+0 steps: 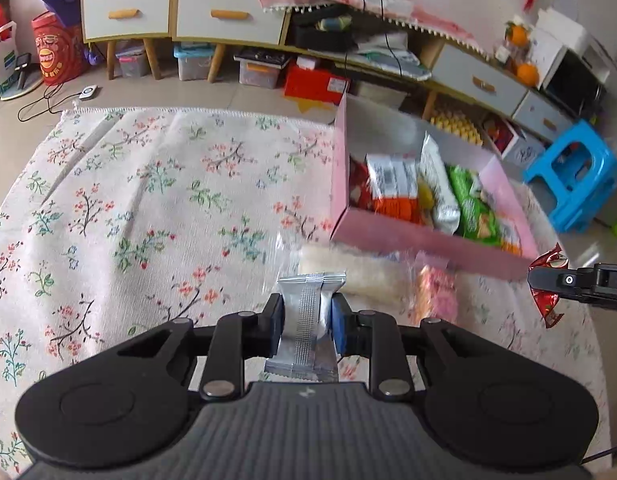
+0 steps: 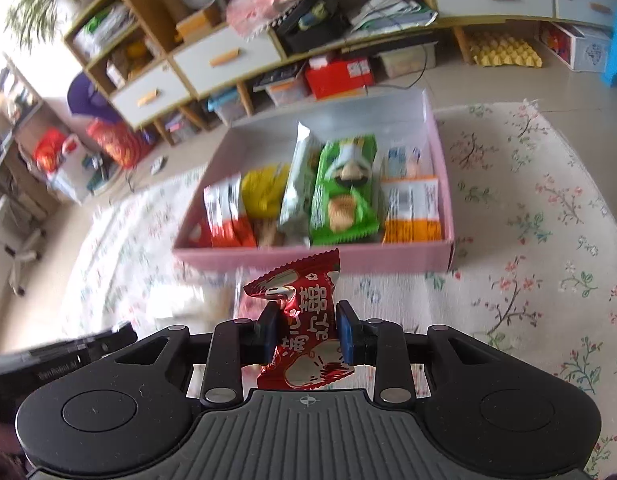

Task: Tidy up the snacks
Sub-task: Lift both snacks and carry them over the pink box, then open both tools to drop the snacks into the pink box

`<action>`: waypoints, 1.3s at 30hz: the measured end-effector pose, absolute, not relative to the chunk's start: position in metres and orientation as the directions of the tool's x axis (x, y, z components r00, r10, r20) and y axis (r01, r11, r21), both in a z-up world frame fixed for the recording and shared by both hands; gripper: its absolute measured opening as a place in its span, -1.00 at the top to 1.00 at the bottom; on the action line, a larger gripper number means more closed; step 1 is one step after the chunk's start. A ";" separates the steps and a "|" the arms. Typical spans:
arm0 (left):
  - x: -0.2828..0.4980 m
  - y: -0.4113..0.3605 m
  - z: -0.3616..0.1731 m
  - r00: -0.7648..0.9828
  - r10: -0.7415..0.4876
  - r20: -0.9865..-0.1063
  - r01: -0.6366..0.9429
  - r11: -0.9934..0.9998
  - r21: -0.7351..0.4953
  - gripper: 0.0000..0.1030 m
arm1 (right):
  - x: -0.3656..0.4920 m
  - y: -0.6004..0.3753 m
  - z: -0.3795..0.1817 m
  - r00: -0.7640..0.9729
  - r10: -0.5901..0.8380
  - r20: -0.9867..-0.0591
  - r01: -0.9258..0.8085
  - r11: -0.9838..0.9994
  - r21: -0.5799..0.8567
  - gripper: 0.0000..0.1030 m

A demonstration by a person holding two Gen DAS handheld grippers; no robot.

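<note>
In the left wrist view, the left gripper (image 1: 307, 325) is pinching a silver snack packet (image 1: 306, 320) between its closed fingers, above the floral cloth (image 1: 148, 200), with the pink box (image 1: 420, 240) of snacks lying far right. In the right wrist view, the right gripper (image 2: 307, 333) is clamping a red snack packet (image 2: 304, 320), hanging just near of the pink box (image 2: 348, 258), where a green packet (image 2: 344, 196) is lying among others.
</note>
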State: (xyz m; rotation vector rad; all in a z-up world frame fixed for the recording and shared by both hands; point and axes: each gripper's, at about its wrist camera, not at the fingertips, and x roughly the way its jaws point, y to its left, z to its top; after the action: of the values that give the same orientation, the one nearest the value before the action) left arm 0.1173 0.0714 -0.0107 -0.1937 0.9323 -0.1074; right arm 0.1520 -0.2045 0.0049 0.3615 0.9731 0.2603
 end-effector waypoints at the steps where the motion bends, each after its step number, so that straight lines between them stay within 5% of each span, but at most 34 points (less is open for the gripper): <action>1: 0.118 0.070 -0.009 0.600 -0.177 -0.780 0.004 0.976 -0.218 0.56 | 0.154 -0.208 0.006 0.546 0.378 -0.747 -0.042 0.904 0.426 0.44; 14: 0.154 0.031 0.005 0.653 -0.204 -0.730 0.033 0.970 -0.241 0.56 | 0.179 -0.262 -0.002 0.663 0.425 -0.616 0.101 0.764 0.637 0.44; 34: 0.248 -0.032 0.002 0.690 -0.167 -0.704 0.085 0.985 -0.150 0.55 | 0.196 -0.268 -0.029 0.697 0.415 -0.585 0.126 0.733 0.669 0.35; 36: 0.251 -0.035 0.002 0.691 -0.158 -0.705 0.080 0.986 -0.143 0.55 | 0.197 -0.269 -0.029 0.694 0.416 -0.588 0.129 0.731 0.670 0.28; 39: 0.253 -0.040 0.002 0.698 -0.146 -0.701 0.083 0.989 -0.123 0.54 | 0.195 -0.273 -0.028 0.698 0.409 -0.588 0.138 0.729 0.670 -0.08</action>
State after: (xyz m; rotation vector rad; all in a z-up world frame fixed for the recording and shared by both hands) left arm 0.2531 -0.0396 0.0020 -0.0843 0.7885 -0.1279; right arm 0.1954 -0.2729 -0.0276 0.7572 0.8009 0.1683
